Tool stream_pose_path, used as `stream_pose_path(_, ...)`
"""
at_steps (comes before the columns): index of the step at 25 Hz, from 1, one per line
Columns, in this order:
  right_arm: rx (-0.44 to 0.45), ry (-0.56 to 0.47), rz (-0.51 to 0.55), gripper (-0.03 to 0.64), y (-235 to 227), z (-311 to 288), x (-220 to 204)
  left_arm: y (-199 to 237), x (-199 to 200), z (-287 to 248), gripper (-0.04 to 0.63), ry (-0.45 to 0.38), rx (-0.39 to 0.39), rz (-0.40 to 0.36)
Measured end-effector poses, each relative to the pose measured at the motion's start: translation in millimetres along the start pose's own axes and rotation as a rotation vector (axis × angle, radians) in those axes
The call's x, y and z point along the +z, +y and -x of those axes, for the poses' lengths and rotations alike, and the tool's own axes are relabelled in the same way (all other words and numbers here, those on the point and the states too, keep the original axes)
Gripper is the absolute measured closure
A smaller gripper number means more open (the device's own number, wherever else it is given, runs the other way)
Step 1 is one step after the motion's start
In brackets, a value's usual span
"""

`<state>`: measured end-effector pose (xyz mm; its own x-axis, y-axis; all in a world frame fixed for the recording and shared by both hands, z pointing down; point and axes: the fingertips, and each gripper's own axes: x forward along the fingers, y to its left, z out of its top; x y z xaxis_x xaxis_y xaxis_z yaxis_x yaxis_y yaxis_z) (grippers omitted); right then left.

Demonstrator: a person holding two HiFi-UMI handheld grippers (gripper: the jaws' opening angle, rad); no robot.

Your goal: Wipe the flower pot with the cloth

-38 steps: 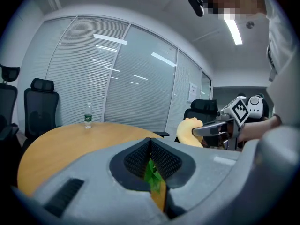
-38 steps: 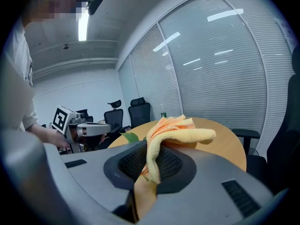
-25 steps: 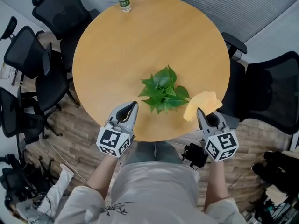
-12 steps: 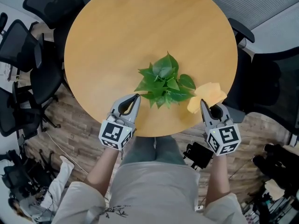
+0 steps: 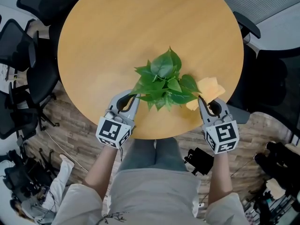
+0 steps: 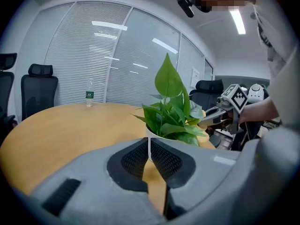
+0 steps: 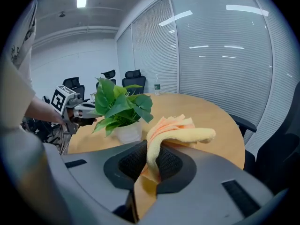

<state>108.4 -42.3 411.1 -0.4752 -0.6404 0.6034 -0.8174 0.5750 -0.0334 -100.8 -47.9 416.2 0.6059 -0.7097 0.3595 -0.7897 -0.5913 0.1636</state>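
One round wooden counter (image 5: 122,36) takes up most of the floor space. Black office chairs (image 5: 26,64) crowd along its left side, and another chair (image 5: 265,81) stands off to the right. A person (image 5: 154,191) stands at the near edge, arms out over the counter.

Toward the near side of the counter sits a leafy green plant (image 5: 164,81) in a white flower pot (image 7: 127,132). It is upright, and its leaves spread wider than the pot, so from above the pot is hidden.

The left hand-held gripper (image 5: 135,96) is closed on nothing. Its tips are under the leaves on the plant's left, just beside the pot's wall; whether they touch it I cannot tell. The right hand-held gripper (image 5: 200,101) is on the plant's right, a little apart from the pot, with its jaws clamped on a yellow-orange cloth (image 5: 209,89). The cloth is pinched by one folded end, and the rest arches up and flops over to the right, near the leaves.

A small plastic bottle (image 6: 89,93) with a green label stands upright at the far edge of the counter, well apart from everything else.
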Motion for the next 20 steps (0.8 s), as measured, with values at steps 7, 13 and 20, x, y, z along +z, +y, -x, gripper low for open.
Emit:
stream_pose_path(7, 0.024, -0.001, 0.082, 0.571, 8.5, -27.2, 0.5, -6.7, -9.9, -11.9, 0.527, -0.021, -0.073, -0.033)
stream_pose_path(13, 0.041, 0.007, 0.154, 0.571, 9.3, -42.1, 2.2, -16.1, -20.4, -24.2, 0.388, 0.001, -0.171, -0.061)
stream_pose_path(20, 0.039, 0.007, 0.234, 0.571, 4.7, -60.8, 8.2, -27.6, -18.4, -42.2, 0.290, 0.017, -0.282, -0.096)
